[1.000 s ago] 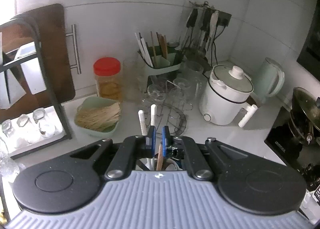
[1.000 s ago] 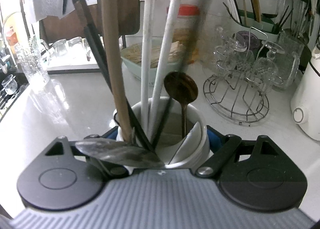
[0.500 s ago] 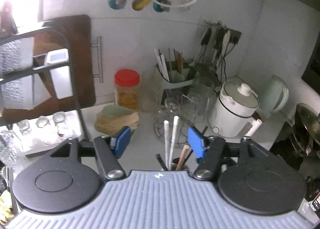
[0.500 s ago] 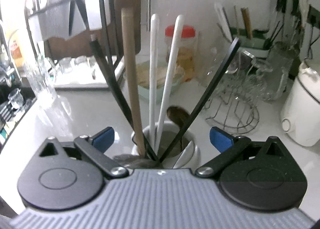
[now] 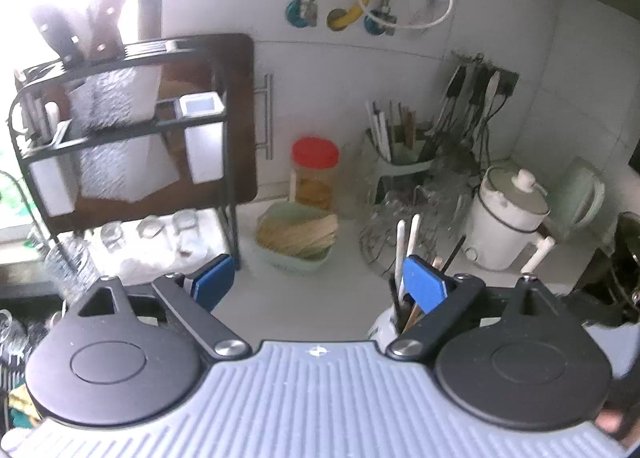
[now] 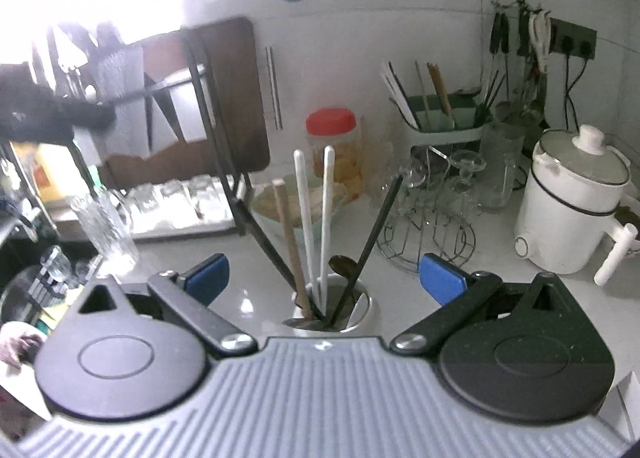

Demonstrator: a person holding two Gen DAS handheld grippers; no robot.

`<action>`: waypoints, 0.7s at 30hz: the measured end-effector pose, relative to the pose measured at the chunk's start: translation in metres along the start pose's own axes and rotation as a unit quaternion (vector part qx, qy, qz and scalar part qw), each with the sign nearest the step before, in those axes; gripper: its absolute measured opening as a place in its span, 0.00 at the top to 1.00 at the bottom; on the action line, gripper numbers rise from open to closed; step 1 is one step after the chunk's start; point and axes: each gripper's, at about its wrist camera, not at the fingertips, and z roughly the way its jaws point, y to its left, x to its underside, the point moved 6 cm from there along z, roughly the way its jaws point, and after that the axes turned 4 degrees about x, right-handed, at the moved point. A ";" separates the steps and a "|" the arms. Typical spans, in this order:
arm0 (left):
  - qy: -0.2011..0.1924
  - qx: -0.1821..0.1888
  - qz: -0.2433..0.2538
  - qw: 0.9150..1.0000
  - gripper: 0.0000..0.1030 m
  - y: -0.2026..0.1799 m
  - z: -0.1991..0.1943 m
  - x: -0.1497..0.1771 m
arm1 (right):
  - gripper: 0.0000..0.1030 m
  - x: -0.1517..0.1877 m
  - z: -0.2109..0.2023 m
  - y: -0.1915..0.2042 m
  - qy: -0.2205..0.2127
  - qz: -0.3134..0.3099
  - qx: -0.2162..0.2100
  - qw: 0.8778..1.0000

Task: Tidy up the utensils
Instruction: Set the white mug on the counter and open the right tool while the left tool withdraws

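A white cup stands on the pale counter and holds two white chopsticks, a wooden stick, black chopsticks, a brown spoon and a metal spoon. My right gripper is open above and behind the cup, and its blue pads stand well clear on both sides. My left gripper is opening, with only bare counter between its jaws. In the left wrist view the cup sits behind the right finger.
At the back right stands a green utensil caddy, with a wire rack of glasses in front of it. A white cooker is at the right. A red-lidded jar, a green bowl and a black shelf rack line the back left.
Both grippers went from shut to wide open. The left let go of the chopsticks and the right let go of the cup. Both drew back and up, and the left shifted leftward.
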 end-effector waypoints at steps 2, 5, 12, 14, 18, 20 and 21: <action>0.000 -0.018 -0.005 1.000 0.09 -0.002 -0.006 0.009 | 0.00 -0.003 -0.013 -0.004 -0.008 0.015 -0.003 1.000; -0.001 -0.036 -0.018 0.999 0.08 -0.008 -0.015 0.023 | 0.00 -0.004 -0.029 -0.009 -0.016 0.027 -0.010 0.999; 0.004 -0.070 -0.057 0.996 0.08 -0.034 -0.040 0.059 | 0.00 0.000 -0.066 -0.018 -0.021 0.008 -0.039 0.999; 0.005 -0.079 -0.061 0.995 0.08 -0.044 -0.048 0.069 | 0.00 0.004 -0.075 -0.023 -0.022 0.005 -0.044 0.999; 0.006 -0.095 -0.066 0.993 0.08 -0.059 -0.062 0.087 | 0.00 0.010 -0.089 -0.031 -0.022 0.007 -0.056 0.998; 0.008 -0.100 -0.072 0.992 0.08 -0.065 -0.067 0.095 | 0.00 0.013 -0.095 -0.035 -0.021 0.005 -0.055 0.998; 0.009 -0.102 -0.074 0.992 0.08 -0.068 -0.069 0.100 | 0.00 0.015 -0.097 -0.037 -0.020 0.006 -0.056 0.998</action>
